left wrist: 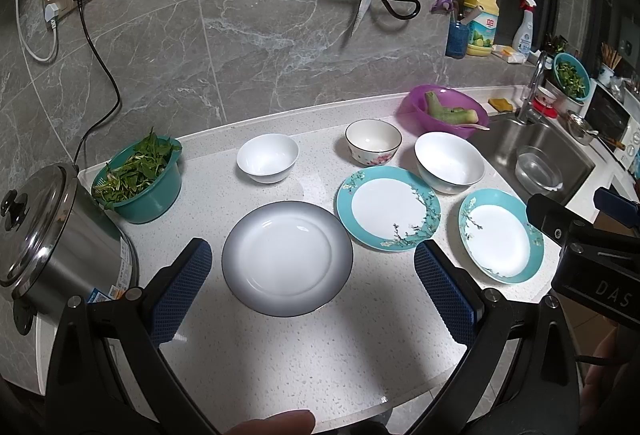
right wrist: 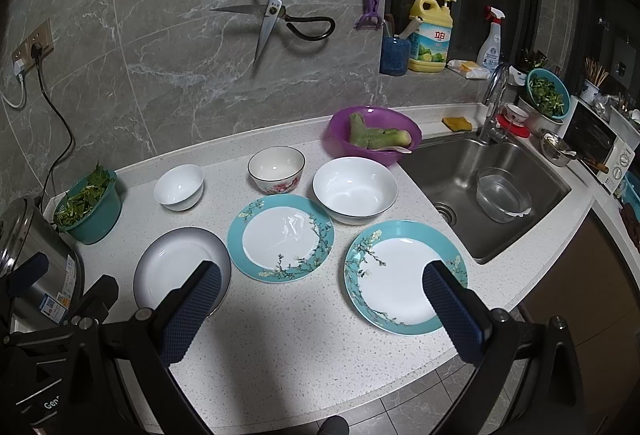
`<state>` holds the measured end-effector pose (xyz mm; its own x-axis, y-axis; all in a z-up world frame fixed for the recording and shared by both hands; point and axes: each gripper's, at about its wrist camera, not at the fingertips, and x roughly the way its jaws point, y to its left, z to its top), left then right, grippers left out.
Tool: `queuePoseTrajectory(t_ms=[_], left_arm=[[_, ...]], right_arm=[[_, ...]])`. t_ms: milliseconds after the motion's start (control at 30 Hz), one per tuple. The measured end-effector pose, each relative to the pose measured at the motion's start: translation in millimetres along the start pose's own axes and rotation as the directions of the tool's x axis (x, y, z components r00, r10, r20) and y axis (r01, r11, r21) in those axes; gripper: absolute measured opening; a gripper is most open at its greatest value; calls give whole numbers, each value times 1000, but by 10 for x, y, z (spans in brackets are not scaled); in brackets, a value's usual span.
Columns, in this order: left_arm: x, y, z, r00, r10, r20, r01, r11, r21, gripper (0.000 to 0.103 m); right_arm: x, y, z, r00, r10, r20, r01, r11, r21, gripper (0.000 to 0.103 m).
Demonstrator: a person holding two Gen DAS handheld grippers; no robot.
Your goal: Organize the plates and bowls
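Three plates lie on the white counter: a grey-rimmed white plate [left wrist: 287,258] [right wrist: 180,267] and two teal floral plates, one in the middle [left wrist: 388,207] [right wrist: 281,237] and one at the right [left wrist: 500,235] [right wrist: 404,275]. Behind them stand a small white bowl [left wrist: 267,158] [right wrist: 179,187], a flowered bowl [left wrist: 373,143] [right wrist: 276,169] and a large white bowl [left wrist: 449,162] [right wrist: 354,190]. My left gripper [left wrist: 312,255] is open and empty above the grey-rimmed plate. My right gripper [right wrist: 320,275] is open and empty between the middle and right teal plates.
A steel cooker [left wrist: 48,235] and a teal basket of greens [left wrist: 138,179] stand at the left. A purple basin [right wrist: 372,133] sits behind the bowls. The sink [right wrist: 480,191] with a glass bowl is at the right. Scissors [right wrist: 272,23] hang on the wall.
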<state>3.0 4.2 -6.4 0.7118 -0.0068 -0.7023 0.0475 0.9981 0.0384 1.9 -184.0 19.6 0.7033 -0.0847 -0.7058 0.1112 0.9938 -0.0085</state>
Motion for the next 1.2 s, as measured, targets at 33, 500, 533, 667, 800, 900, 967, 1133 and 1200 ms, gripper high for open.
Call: queuePoseTrajectory(t_ms=[33, 500, 533, 667, 800, 900, 967, 1133, 1200], left_arm=[[0, 2, -1, 1000, -1, -1, 1, 1000, -1, 103], [76, 0, 39, 1000, 5, -9, -5, 1000, -4, 103], [90, 4, 48, 1000, 5, -10, -5, 1000, -5, 103], [134, 13, 58, 1000, 9, -14, -9, 1000, -8, 103], [144, 19, 65, 1000, 9, -15, -10, 1000, -10, 103], [168, 29, 75, 1000, 12, -17, -12, 1000, -12, 103], [180, 38, 84, 1000, 13, -19, -13, 1000, -15, 103], [209, 47, 101, 1000, 17, -23, -18, 1000, -18, 103], [227, 38, 104, 999, 23, -26, -24, 1000, -20, 103]], right_arm=[[1, 1, 2, 1000, 0, -1, 0, 1000, 0, 103], [24, 9, -8, 1000, 0, -6, 0, 1000, -1, 103], [22, 6, 1, 1000, 1, -6, -1, 1000, -2, 103], [130, 95, -31, 1000, 3, -12, -3, 1000, -8, 103], [129, 95, -26, 1000, 1, -13, -1, 1000, -9, 103], [138, 99, -18, 1000, 2, -15, -2, 1000, -9, 103], [140, 100, -13, 1000, 1, -16, -1, 1000, -11, 103], [196, 107, 10, 1000, 8, -23, -8, 1000, -15, 103], [213, 100, 17, 1000, 13, -28, -13, 1000, -16, 103]])
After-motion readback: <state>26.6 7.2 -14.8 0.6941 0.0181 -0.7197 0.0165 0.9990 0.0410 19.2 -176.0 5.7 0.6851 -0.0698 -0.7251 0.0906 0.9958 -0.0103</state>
